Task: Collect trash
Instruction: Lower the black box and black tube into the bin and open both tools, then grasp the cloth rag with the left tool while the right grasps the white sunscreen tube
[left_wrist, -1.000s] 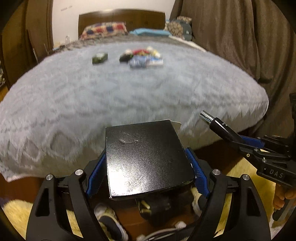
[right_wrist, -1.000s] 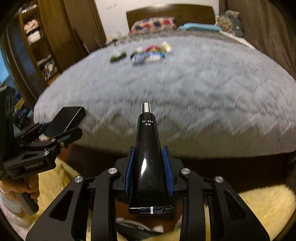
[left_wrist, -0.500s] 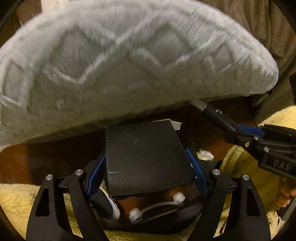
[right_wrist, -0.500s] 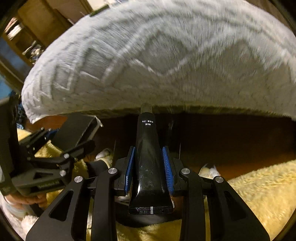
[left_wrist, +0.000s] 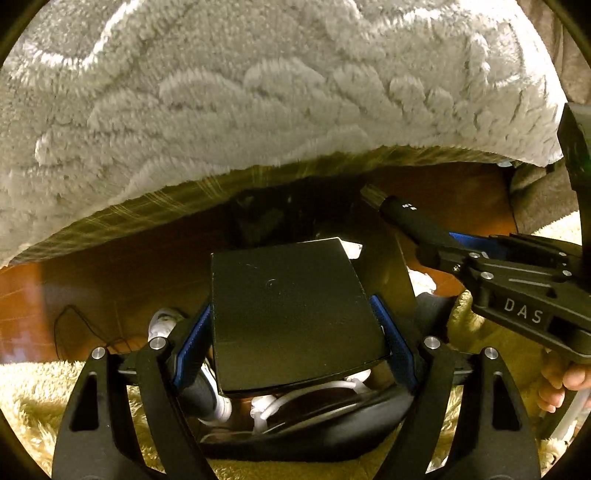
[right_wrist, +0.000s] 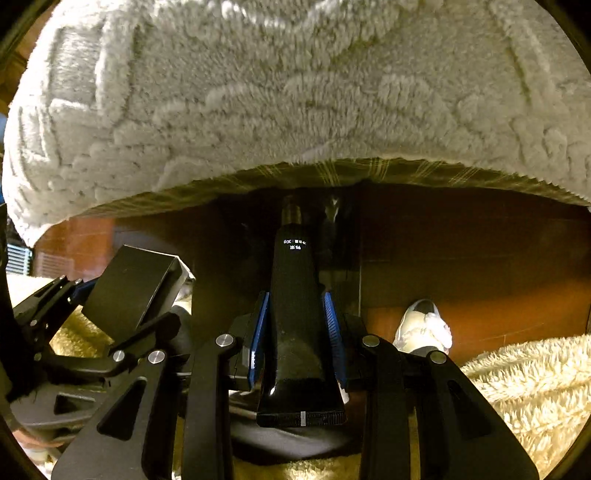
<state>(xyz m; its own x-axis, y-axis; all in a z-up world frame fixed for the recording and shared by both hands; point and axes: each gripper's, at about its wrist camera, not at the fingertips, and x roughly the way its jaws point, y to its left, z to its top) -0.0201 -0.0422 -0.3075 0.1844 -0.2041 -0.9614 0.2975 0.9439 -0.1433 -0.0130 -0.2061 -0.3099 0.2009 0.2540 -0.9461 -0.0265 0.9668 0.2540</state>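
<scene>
The left gripper (left_wrist: 291, 339) clamps a black box (left_wrist: 291, 314) below the grey blanket's (left_wrist: 258, 92) edge, over a dark bag (white cables inside). The right gripper (right_wrist: 297, 332) pinches a black trimmer (right_wrist: 295, 314); only its view shows a white sneaker (right_wrist: 423, 328).

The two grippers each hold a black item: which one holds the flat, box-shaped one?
The left gripper holds the flat black box. The right gripper holds a slim black trimmer-like device with a narrow tip.

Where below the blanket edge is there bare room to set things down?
Bare floor lies left, between blanket and rug, crossed by a thin cable. Under the box it is crowded with cords. Right view: floor beside a shoe.
</scene>
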